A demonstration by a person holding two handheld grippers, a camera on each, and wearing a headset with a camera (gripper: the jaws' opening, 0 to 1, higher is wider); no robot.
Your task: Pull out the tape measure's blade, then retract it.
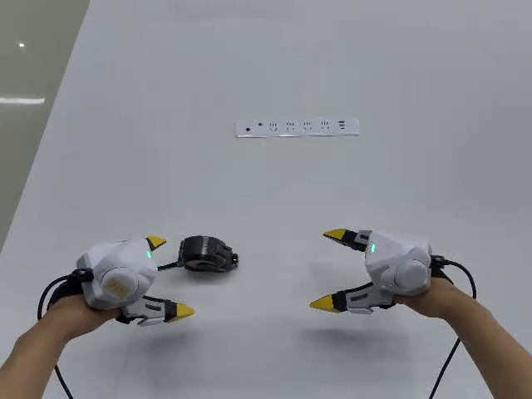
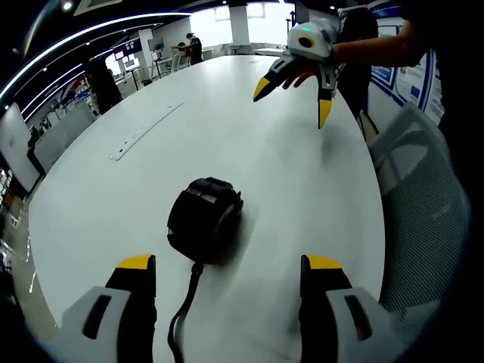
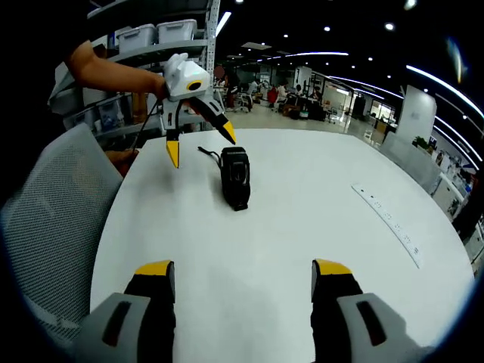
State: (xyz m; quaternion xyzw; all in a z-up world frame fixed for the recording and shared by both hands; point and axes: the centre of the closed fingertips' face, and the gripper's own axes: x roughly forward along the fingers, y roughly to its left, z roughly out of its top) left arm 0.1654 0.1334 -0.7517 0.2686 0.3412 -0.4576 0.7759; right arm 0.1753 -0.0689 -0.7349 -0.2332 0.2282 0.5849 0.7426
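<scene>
No readable text or labels

Your left gripper (image 1: 169,277) and right gripper (image 1: 328,269) are white with yellow tips, each with a small green light. The tape measure (image 1: 208,253) near the left one is black. The table (image 1: 374,66) is plain white, like the far power strip (image 1: 297,127).

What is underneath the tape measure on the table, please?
The tape measure sits straight on the white table, its black cord trailing toward the left tongs. Its body covers the contact patch, so anything thin beneath it cannot be seen.
</scene>
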